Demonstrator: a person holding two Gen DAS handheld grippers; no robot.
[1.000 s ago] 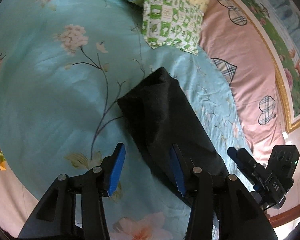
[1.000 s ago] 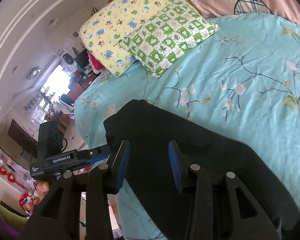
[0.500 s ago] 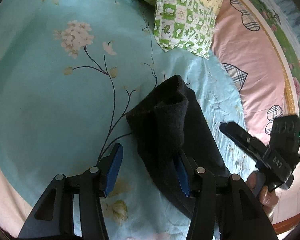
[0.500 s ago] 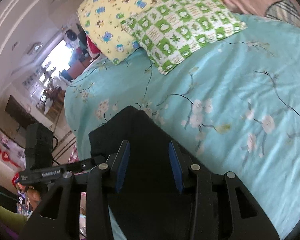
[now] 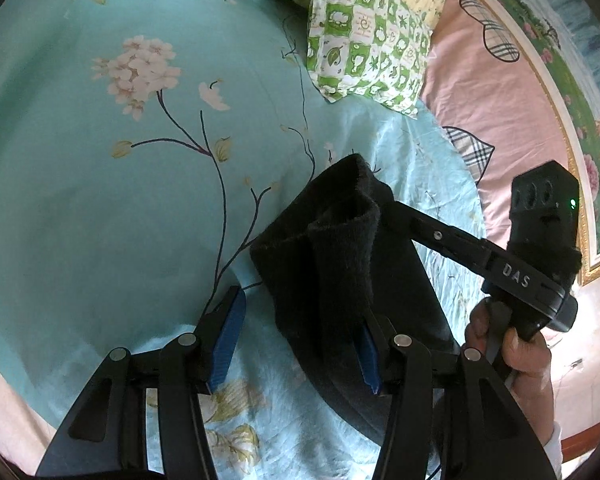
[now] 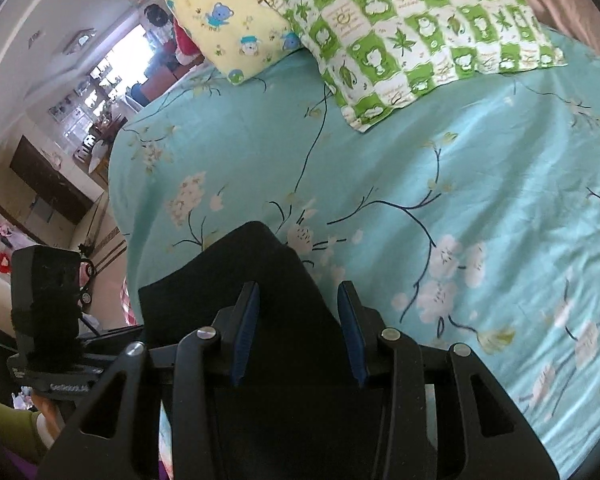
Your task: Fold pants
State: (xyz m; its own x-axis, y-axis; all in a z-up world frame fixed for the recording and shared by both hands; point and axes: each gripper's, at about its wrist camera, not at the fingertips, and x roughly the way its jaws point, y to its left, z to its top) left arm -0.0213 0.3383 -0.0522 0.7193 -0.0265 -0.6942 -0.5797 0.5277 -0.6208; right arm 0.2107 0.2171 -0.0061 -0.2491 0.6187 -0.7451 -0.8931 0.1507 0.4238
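The black pants lie folded into a narrow bundle on the teal flowered bedsheet. Their far end is lifted and curled over. My left gripper is open, its jaws wide apart, with the pants' edge lying across the right blue pad. My right gripper reaches in from the right, its tip hidden behind the raised cloth. In the right wrist view the right gripper has its jaws apart over the black pants, which fill the gap between the pads.
A green checked pillow and a yellow cartoon pillow lie at the head of the bed. A pink sheet runs along the right. The bed edge and the room floor show at the left of the right wrist view.
The pants' far end has been raised and curled back toward me. The right gripper has swung in across the pants from the right. Both cameras have moved closer to the cloth.
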